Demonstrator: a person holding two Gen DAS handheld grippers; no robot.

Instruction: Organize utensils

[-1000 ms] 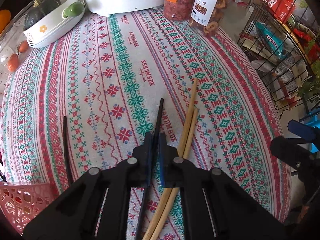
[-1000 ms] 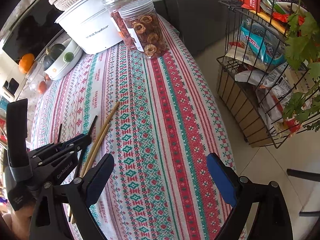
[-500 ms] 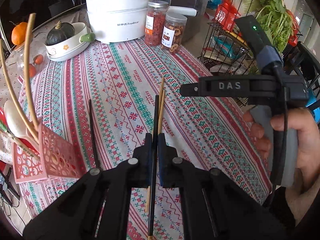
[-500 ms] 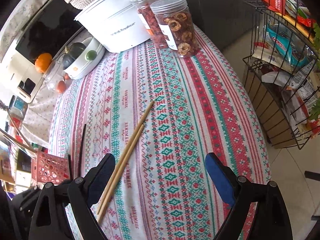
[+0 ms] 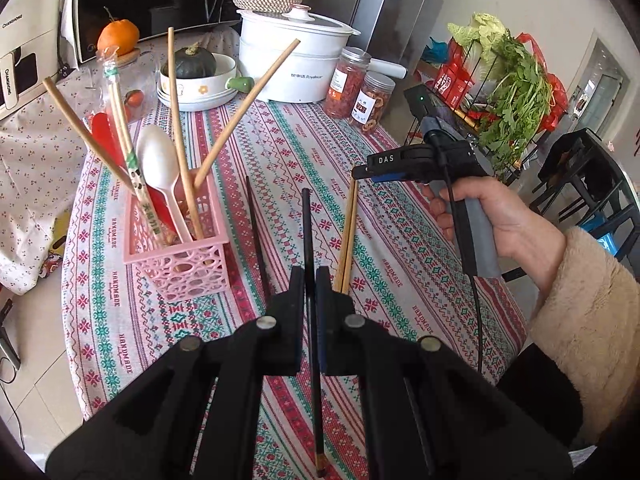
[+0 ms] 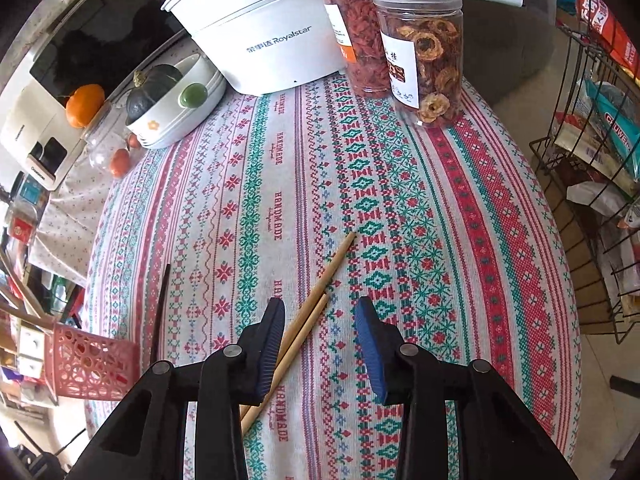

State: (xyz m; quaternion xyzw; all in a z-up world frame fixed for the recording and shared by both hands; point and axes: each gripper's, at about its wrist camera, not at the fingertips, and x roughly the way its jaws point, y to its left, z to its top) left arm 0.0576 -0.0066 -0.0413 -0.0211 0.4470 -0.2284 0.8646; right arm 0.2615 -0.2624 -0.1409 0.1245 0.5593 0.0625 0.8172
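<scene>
The left gripper [image 5: 310, 280] clamped one black chopstick [image 5: 307, 232]; another [image 5: 256, 232] lay beside two wooden ones [image 6: 316, 312], under the right gripper's [image 6: 320, 320] parted jaws.

Basket [image 5: 176, 268] beside bare cloth [image 6: 460, 240]

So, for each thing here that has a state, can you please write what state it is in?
Left hand-held gripper: shut on black chopstick, lifted off the cloth.
Right hand-held gripper: open, above wooden chopsticks.
Wooden chopsticks: lying flat on the tablecloth.
Second black chopstick: lying flat beside the basket.
Pink basket: upright, holding spoon and chopsticks.
Jars: lids on.
Pot: lid on.
</scene>
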